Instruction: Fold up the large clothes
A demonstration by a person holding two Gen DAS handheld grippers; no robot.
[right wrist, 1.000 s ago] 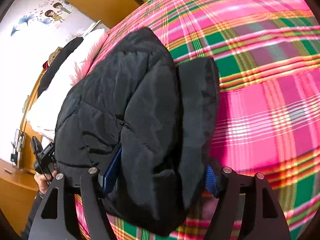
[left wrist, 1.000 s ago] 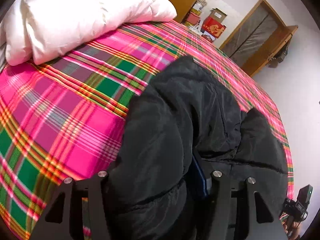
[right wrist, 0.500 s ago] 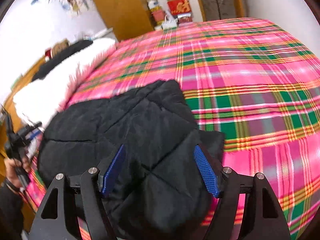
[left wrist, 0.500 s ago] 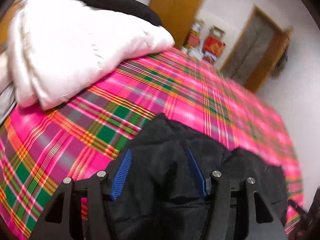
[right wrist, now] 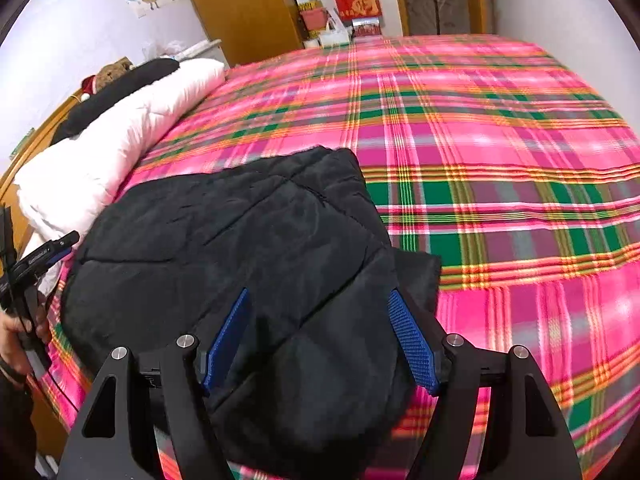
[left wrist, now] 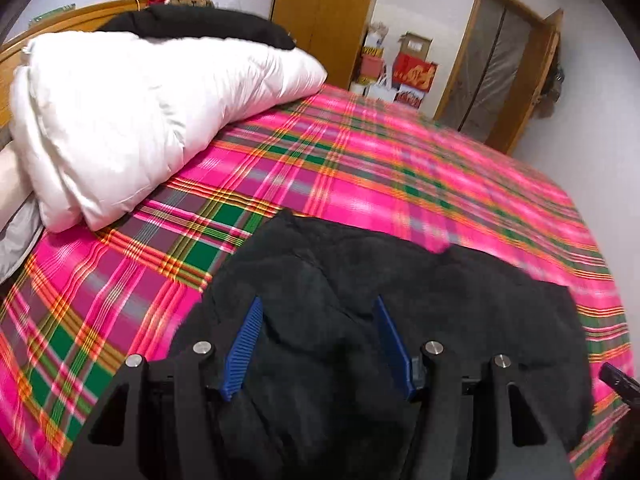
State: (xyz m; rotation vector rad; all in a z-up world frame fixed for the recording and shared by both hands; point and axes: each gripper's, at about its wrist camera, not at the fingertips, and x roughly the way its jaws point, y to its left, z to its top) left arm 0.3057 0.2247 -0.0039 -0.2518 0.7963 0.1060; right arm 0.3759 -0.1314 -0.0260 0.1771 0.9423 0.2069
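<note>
A black quilted puffer jacket (left wrist: pixel 400 312) lies folded in a compact bundle on the pink plaid bed cover (left wrist: pixel 360 168), near the bed's front edge. It also shows in the right wrist view (right wrist: pixel 248 248). My left gripper (left wrist: pixel 318 344) is open, its blue pads apart, just above the jacket's near left part and holding nothing. My right gripper (right wrist: pixel 320 340) is open above the jacket's near right part, also empty. The left gripper shows from the side at the left of the right wrist view (right wrist: pixel 36 260).
A white duvet (left wrist: pixel 132 116) with a black garment (left wrist: pixel 192 26) on it lies at the head of the bed. A wooden wardrobe (left wrist: pixel 320 12), boxes (left wrist: pixel 412 68) and a door (left wrist: pixel 500 72) stand beyond the bed. The plaid cover (right wrist: pixel 500 160) stretches far right.
Both grippers opened and let go of the jacket, then drew back and up. The jacket now lies flat on the bed instead of bunched between the fingers.
</note>
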